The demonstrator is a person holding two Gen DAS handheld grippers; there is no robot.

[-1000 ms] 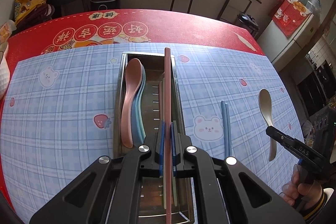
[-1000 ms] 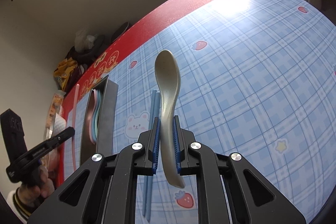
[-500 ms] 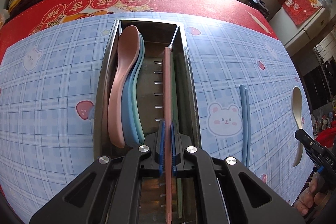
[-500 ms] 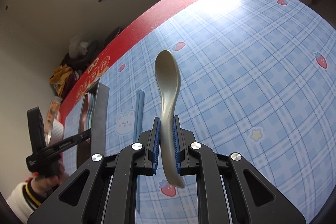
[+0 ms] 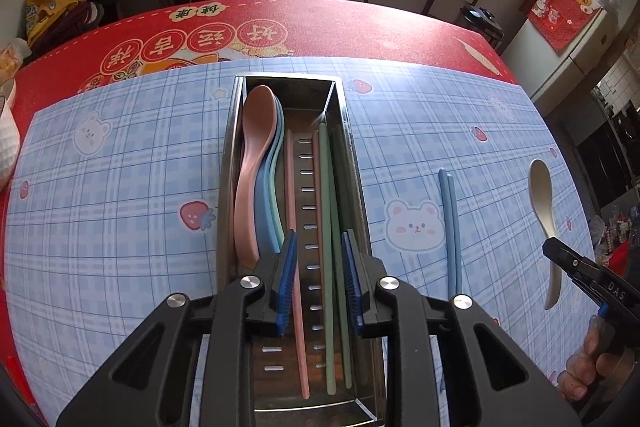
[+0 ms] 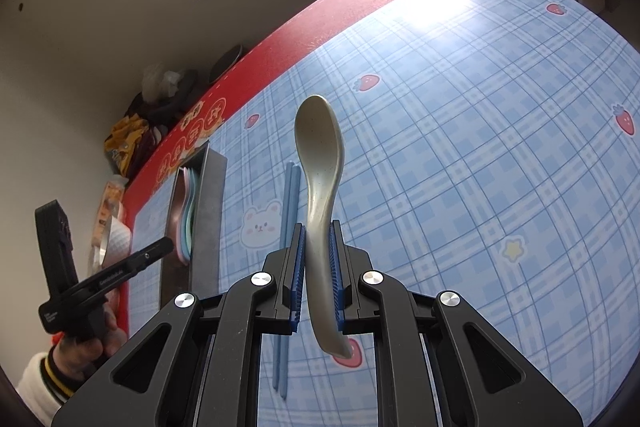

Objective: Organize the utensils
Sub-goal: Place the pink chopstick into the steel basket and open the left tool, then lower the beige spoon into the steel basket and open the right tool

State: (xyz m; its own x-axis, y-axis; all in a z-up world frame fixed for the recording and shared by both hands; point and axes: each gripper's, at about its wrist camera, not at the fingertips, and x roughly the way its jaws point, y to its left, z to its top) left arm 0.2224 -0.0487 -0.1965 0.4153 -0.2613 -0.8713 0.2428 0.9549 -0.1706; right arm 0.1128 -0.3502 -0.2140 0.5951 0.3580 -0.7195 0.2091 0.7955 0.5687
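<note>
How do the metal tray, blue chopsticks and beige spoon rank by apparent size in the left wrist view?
1. Metal tray, clearly largest.
2. Blue chopsticks and beige spoon: similar apparent length, so unranked; fisheye stretch near the edge makes it unsure.

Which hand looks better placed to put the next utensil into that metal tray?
The right. Its tool is shut on the beige spoon, lifted off the cloth. The left tool is open and empty over the metal tray.
</note>
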